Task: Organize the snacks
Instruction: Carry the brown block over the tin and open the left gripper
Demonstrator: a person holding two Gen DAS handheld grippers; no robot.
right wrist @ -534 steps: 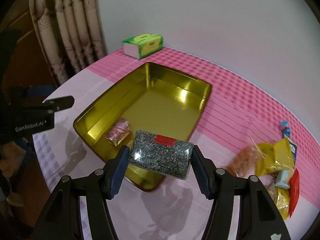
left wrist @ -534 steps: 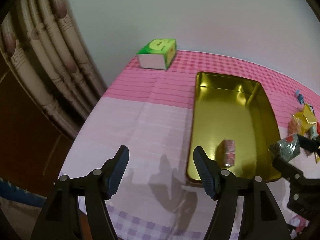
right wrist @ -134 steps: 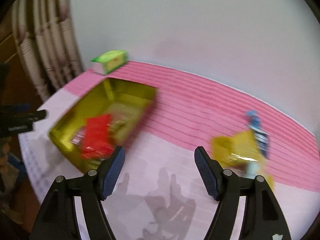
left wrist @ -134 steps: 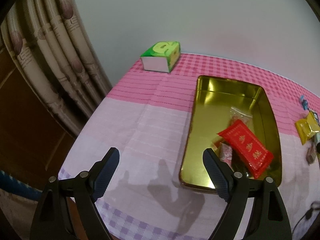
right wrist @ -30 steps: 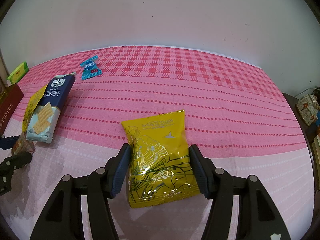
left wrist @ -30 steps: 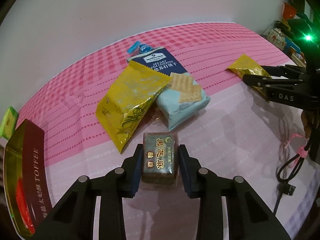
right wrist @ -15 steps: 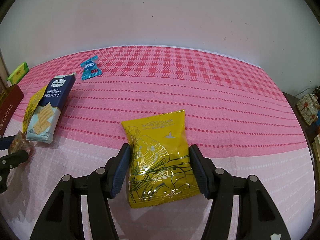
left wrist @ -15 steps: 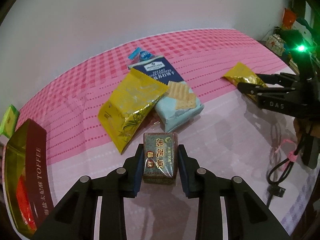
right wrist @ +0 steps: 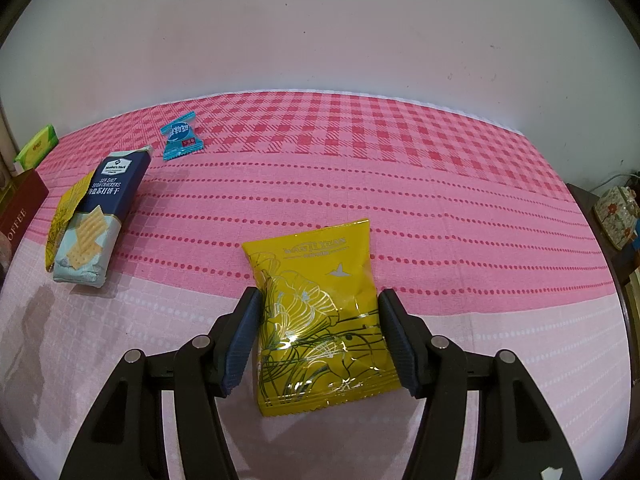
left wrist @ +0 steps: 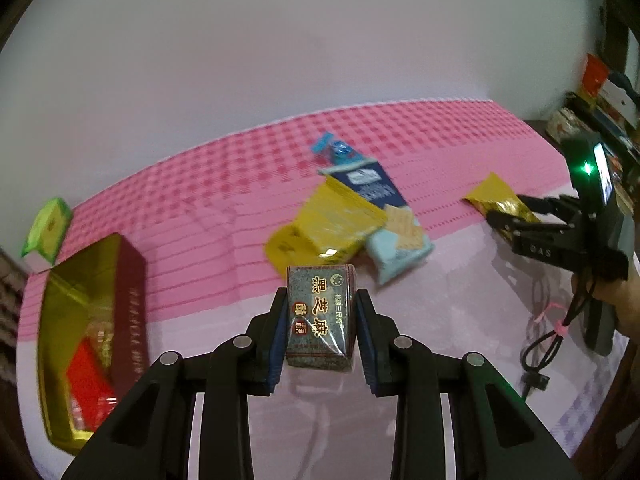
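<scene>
My left gripper (left wrist: 322,330) is shut on a grey sesame snack block (left wrist: 321,316) with gold characters and holds it above the tablecloth. The gold tin (left wrist: 60,300) with a red packet (left wrist: 86,376) inside lies at the far left. My right gripper (right wrist: 322,332) has its fingers on both sides of a yellow snack bag (right wrist: 320,324) that rests on the cloth; it also shows at the right in the left wrist view (left wrist: 520,224). A second yellow bag (left wrist: 320,228), a blue cracker pack (right wrist: 94,220) and a small blue candy (right wrist: 181,140) lie between.
A green tissue box (left wrist: 46,232) stands at the back left by the wall. A dark side table with a floral box (right wrist: 618,216) lies beyond the table's right edge. The tin's maroon "TOFFEE" side (right wrist: 18,216) shows at the left.
My left gripper has lifted the sesame block and swung left, bringing the tin further into view. The right gripper and its yellow bag have not moved.
</scene>
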